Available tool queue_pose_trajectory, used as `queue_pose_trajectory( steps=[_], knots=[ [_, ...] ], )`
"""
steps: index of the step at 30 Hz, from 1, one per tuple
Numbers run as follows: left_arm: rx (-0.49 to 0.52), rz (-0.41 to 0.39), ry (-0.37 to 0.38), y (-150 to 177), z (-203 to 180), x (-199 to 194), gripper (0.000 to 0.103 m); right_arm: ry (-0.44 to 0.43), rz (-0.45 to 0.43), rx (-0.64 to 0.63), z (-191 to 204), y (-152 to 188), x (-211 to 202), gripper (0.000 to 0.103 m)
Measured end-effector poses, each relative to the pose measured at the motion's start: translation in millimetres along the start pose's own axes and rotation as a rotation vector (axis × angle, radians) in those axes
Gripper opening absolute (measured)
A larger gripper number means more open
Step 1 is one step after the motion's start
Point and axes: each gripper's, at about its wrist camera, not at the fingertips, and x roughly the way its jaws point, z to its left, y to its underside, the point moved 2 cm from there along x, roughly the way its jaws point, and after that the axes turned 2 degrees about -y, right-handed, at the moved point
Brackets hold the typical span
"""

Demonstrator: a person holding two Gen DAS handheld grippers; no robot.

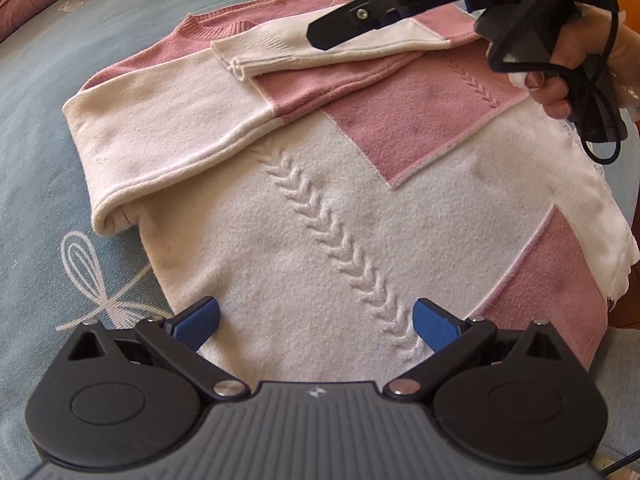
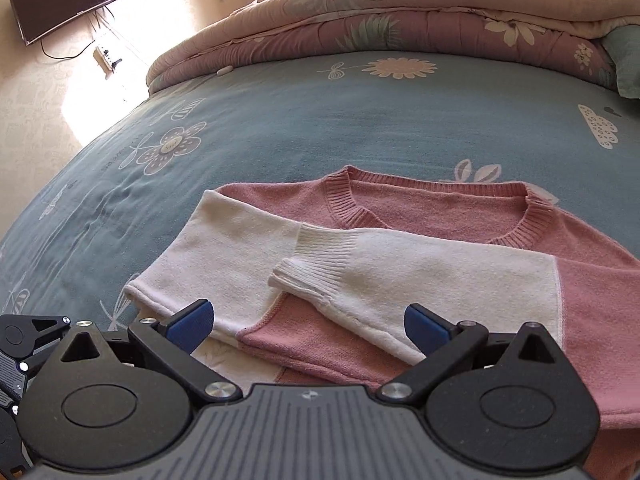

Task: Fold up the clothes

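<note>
A pink and white knit sweater [image 1: 320,208] lies flat on the bed, both sleeves folded across its chest, collar at the far end. My left gripper [image 1: 316,326] hovers open over the white lower body near the hem, nothing between its blue fingers. My right gripper [image 2: 310,328] is open above the folded sleeves, with the white ribbed cuff [image 2: 316,264] just ahead of it. The same sweater [image 2: 460,240] fills the right wrist view. From the left wrist view the right gripper [image 1: 420,4] shows as a black tool, a hand [image 1: 560,80] holding it over the top sleeve.
The blue floral bedsheet [image 2: 300,120] spreads wide around the sweater. A rolled pink floral quilt [image 2: 400,20] lies along the far side of the bed. A dark TV [image 2: 68,0] hangs on the wall at the left. The bed edge drops off at the right [image 1: 628,312].
</note>
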Motion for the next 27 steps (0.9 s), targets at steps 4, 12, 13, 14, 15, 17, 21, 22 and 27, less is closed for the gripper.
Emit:
queue_pose_trajectory(
  steps=[4, 12, 13, 14, 15, 17, 21, 22, 27],
  knots=[
    [0.000, 0.003, -0.005, 0.4, 1.5, -1.3, 0.102, 0.036, 0.013, 0.075, -21.7, 15.5, -18.2, 0.103],
    [-0.147, -0.016, -0.015, -11.2, 19.3, -6.1, 0.100, 0.100, 0.062, 0.189, -57.7, 62.9, -48.9, 0.103],
    [-0.194, -0.026, -0.006, -15.3, 24.9, -8.2, 0.099, 0.106, 0.068, 0.195, -60.9, 68.0, -51.9, 0.103],
    [-0.248, -0.042, 0.010, -20.5, 31.3, -11.2, 0.098, 0.107, 0.071, 0.202, -63.9, 72.3, -54.3, 0.103],
    [-0.309, -0.067, 0.036, -26.9, 37.9, -14.4, 0.098, 0.106, 0.073, 0.215, -67.5, 77.1, -56.6, 0.103],
    [-0.435, -0.124, 0.095, -40.8, 51.2, -19.3, 0.098, 0.105, 0.077, 0.244, -75.0, 86.8, -60.3, 0.103],
    [-0.671, -0.223, 0.271, -74.7, 69.6, -5.3, 0.089, 0.077, 0.056, 0.272, -81.7, 96.6, -63.8, 0.103],
    [-0.731, -0.246, 0.321, -84.0, 73.5, -0.1, 0.081, 0.072, 0.053, 0.269, -81.9, 97.5, -64.2, 0.103],
    [-1.021, -0.256, 0.483, -100.0, 89.2, 44.3, 0.060, 0.044, 0.035, 0.272, -85.1, 101.3, -67.2, 0.103]
  ],
)
